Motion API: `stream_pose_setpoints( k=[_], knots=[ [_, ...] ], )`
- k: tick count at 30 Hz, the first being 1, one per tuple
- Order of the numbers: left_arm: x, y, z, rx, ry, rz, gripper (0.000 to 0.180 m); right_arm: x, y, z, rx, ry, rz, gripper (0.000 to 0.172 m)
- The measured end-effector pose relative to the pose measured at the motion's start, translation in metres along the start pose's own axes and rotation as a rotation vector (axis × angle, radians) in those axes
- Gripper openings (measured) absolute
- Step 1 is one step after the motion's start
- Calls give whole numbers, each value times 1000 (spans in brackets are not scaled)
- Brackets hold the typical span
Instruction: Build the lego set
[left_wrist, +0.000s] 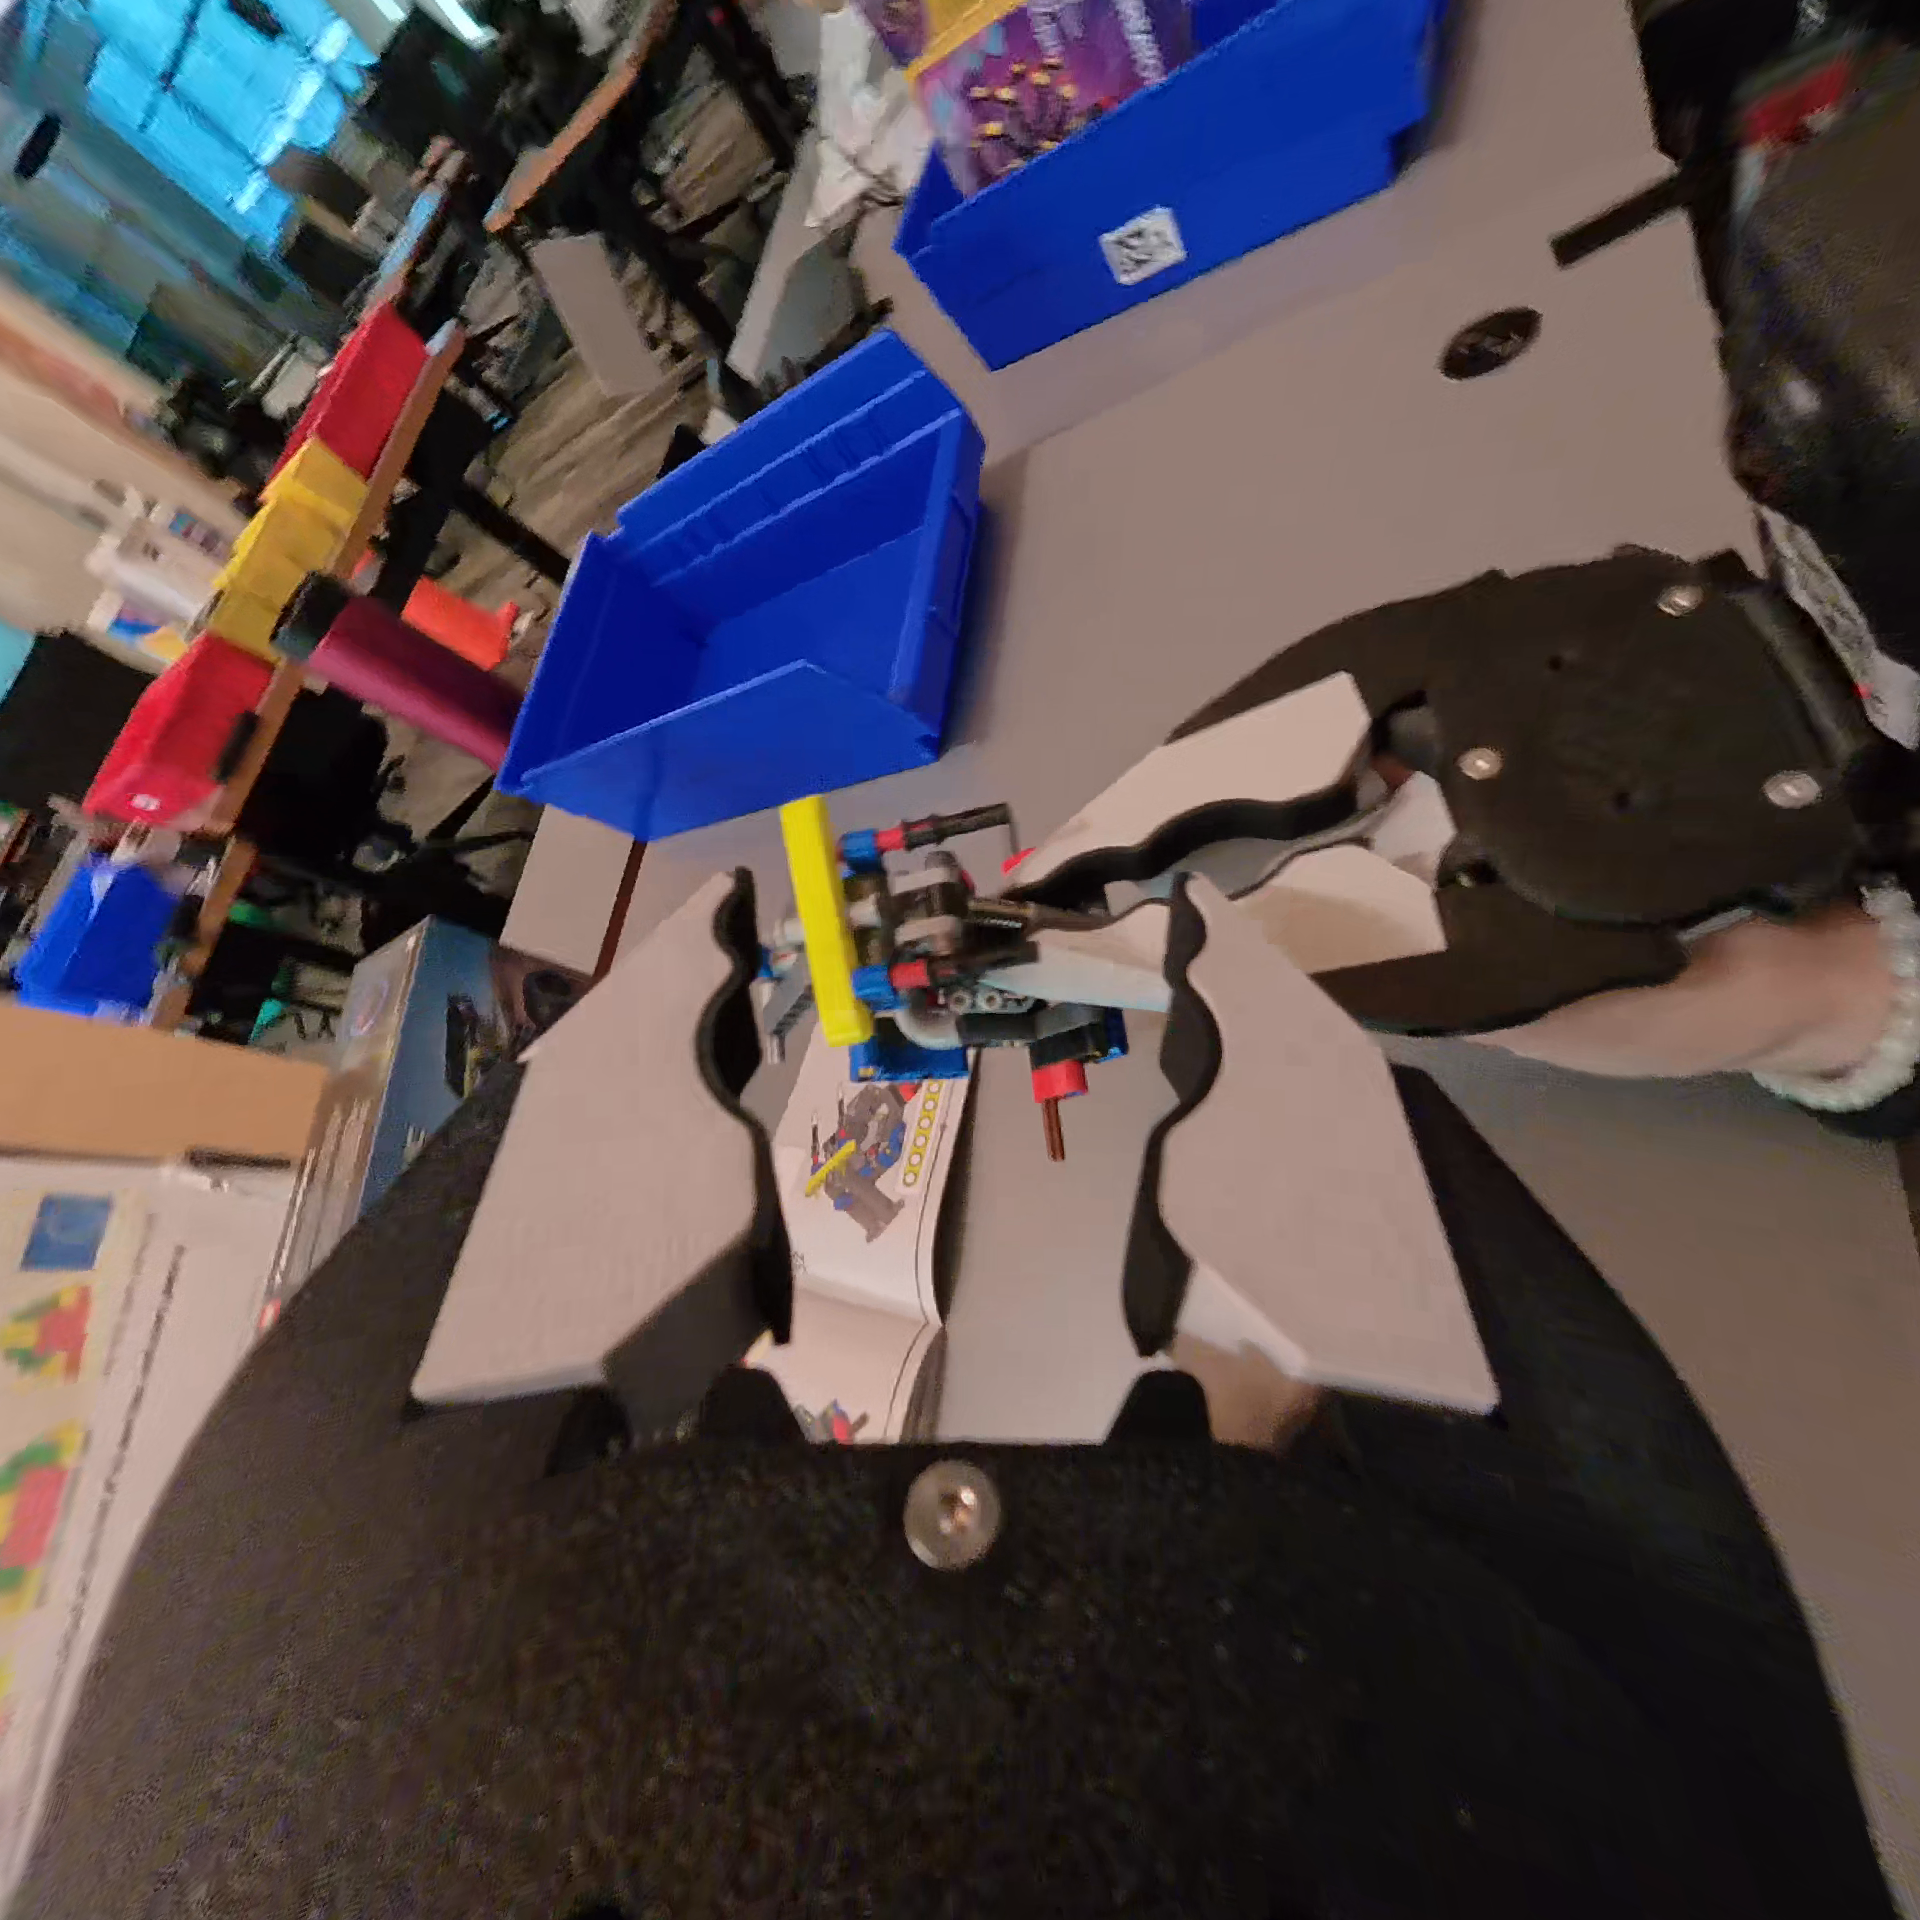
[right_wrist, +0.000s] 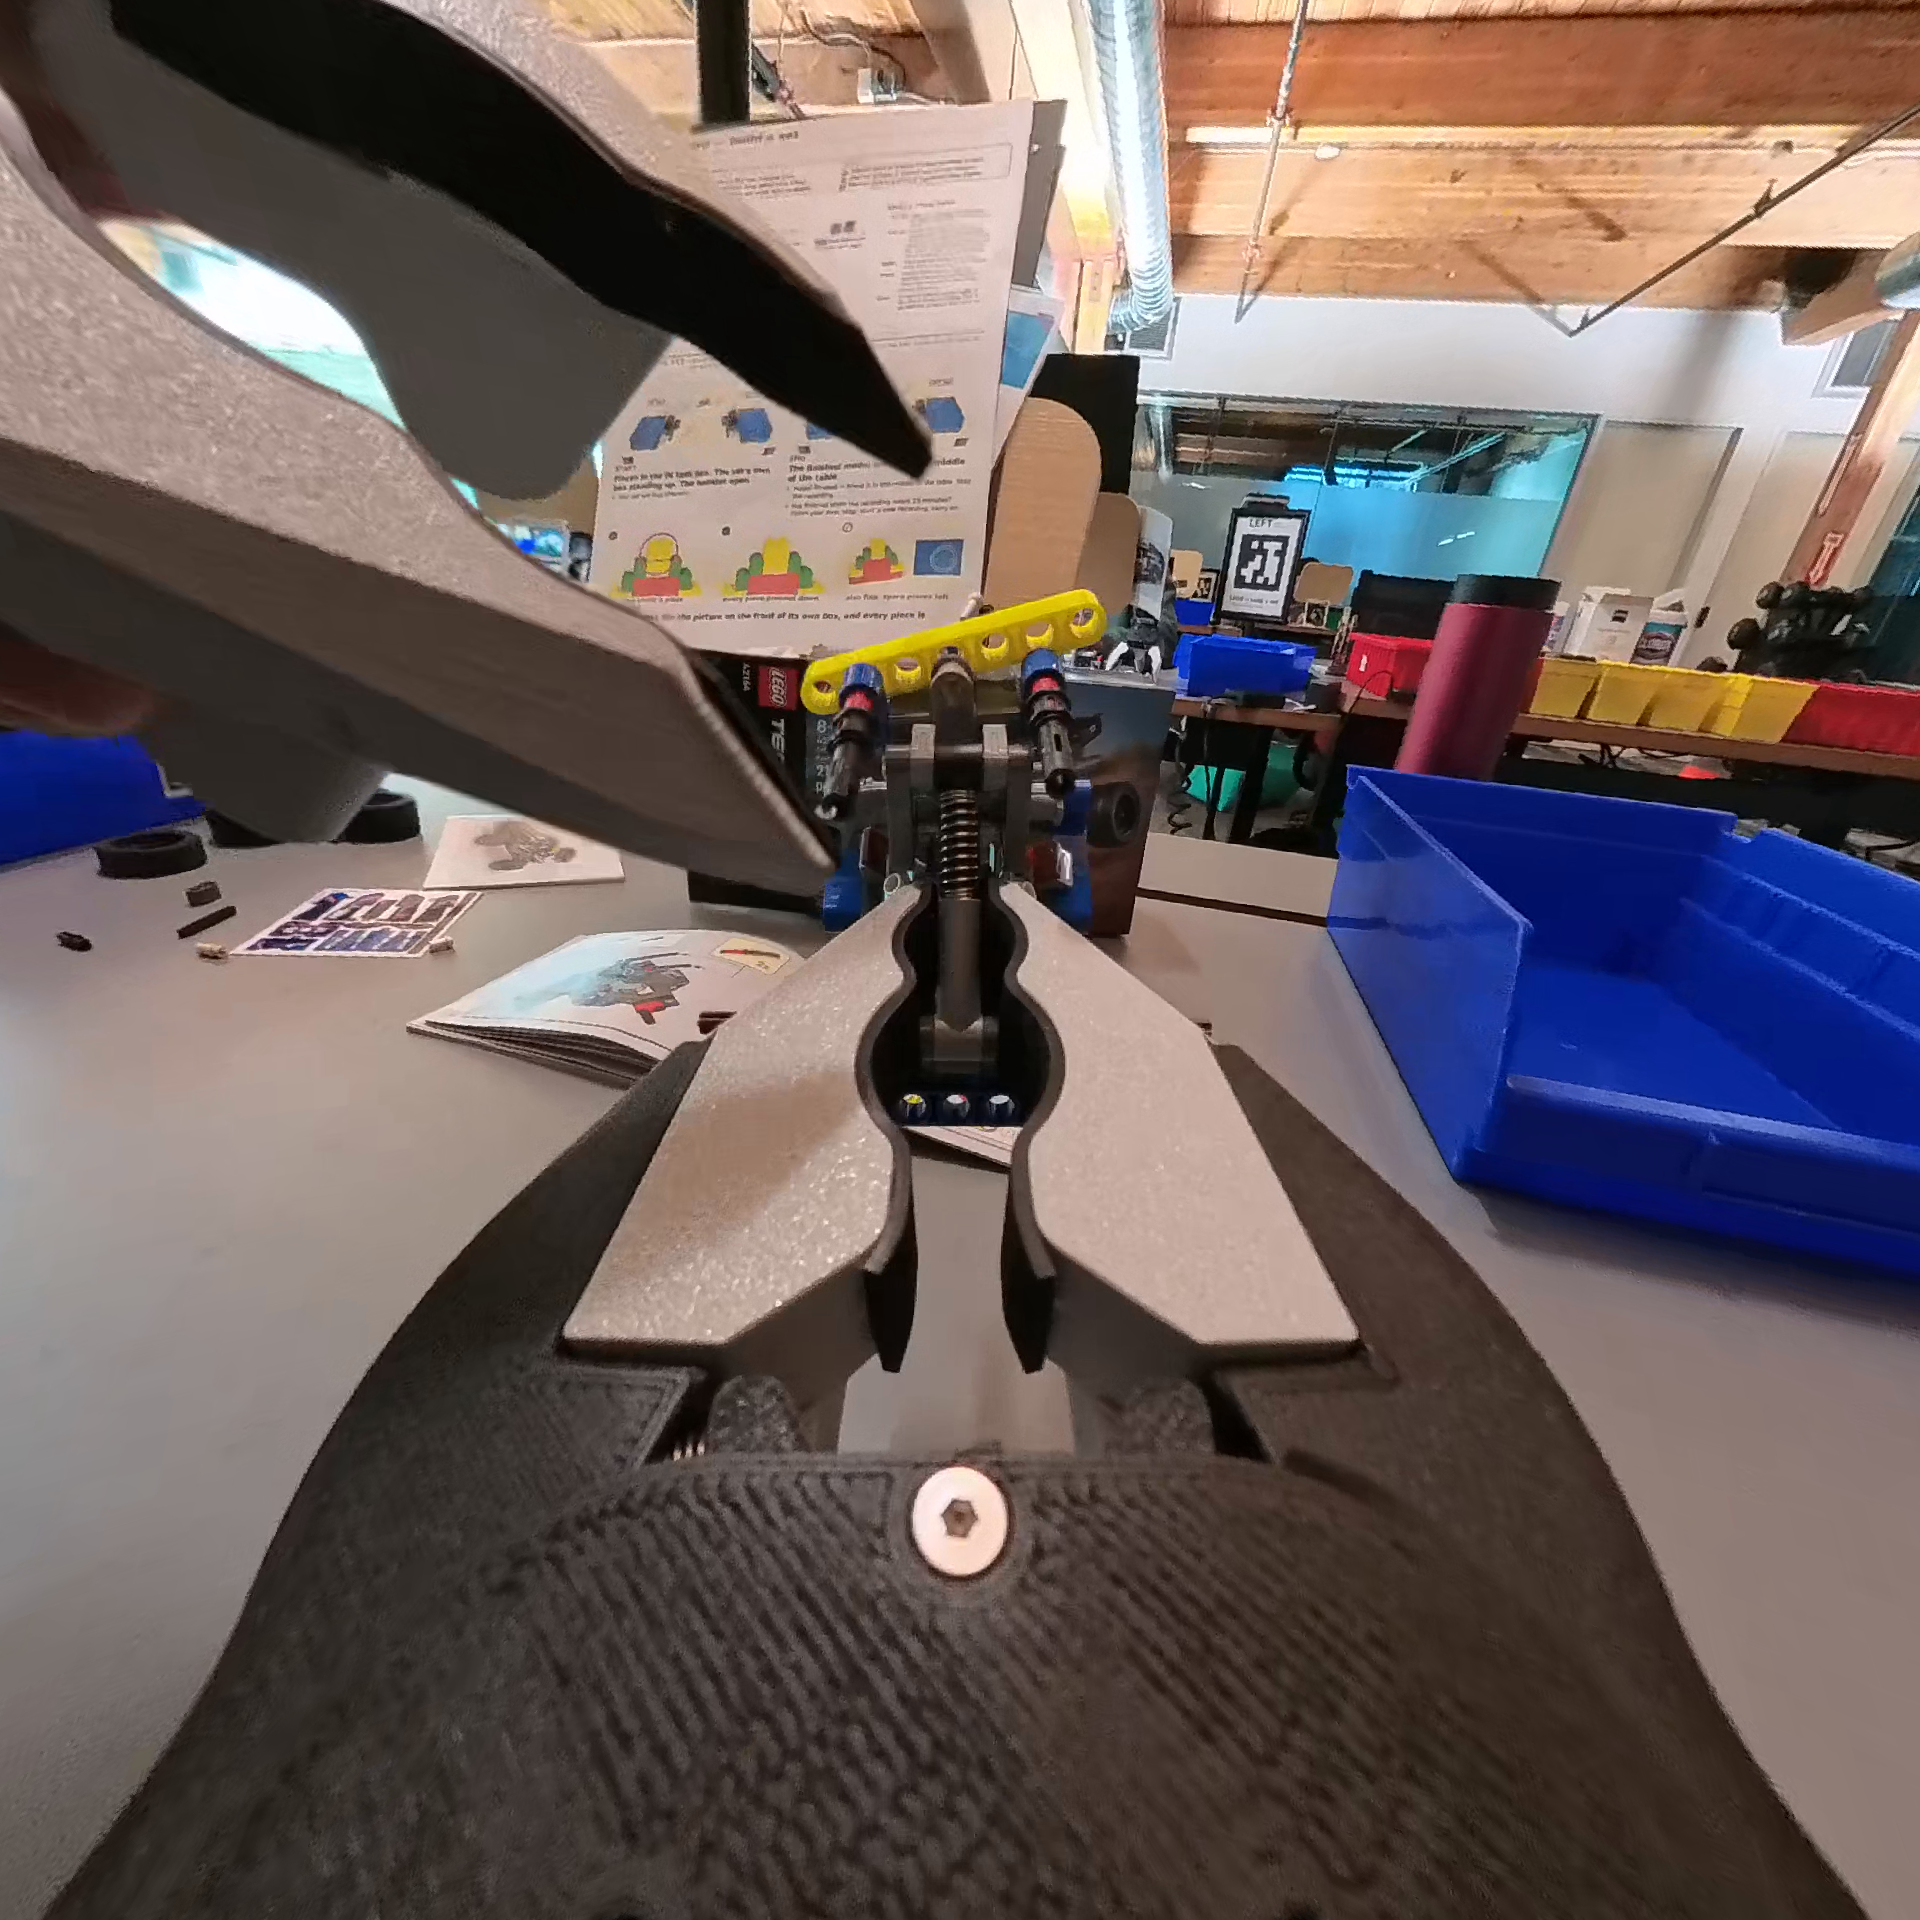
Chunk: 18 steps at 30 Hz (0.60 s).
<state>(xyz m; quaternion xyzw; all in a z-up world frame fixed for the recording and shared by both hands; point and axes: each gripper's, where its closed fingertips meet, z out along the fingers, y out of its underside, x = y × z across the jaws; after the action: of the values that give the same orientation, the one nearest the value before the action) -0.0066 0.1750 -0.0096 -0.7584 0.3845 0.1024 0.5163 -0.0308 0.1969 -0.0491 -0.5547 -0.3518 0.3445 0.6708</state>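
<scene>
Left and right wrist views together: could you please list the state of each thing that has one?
Left gripper: open, holding nothing.
Right gripper: shut on the brick model's grey shock absorber.
Near blue bin: empty.
Instruction booklet: lying open.

A large open workshop room is stretching back behind a pale grey desk (right_wrist: 1299, 1039). Exposed wooden beams (right_wrist: 1507, 62) are running across the ceiling, and a silver ventilation duct (right_wrist: 1138, 156) is hanging down beside them. Soft daylight is coming through a glass partition (right_wrist: 1371, 488) set into the white back wall (right_wrist: 1455, 353). Long wooden tables on dark legs (right_wrist: 1621, 743) are standing along the far side, carrying rows of red and yellow bins (right_wrist: 1662, 696). The floor (left_wrist: 582, 457) is showing as grey and blurred between the black table frames (left_wrist: 665, 125)
</scene>
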Motion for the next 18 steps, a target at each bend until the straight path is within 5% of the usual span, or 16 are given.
stream_pose_setpoints(
  k=[18],
  knots=[
    [9, 20, 12, -111, 117, 28, 66, -10, 1, 2, -14, -28, -77, 4]
  ],
)
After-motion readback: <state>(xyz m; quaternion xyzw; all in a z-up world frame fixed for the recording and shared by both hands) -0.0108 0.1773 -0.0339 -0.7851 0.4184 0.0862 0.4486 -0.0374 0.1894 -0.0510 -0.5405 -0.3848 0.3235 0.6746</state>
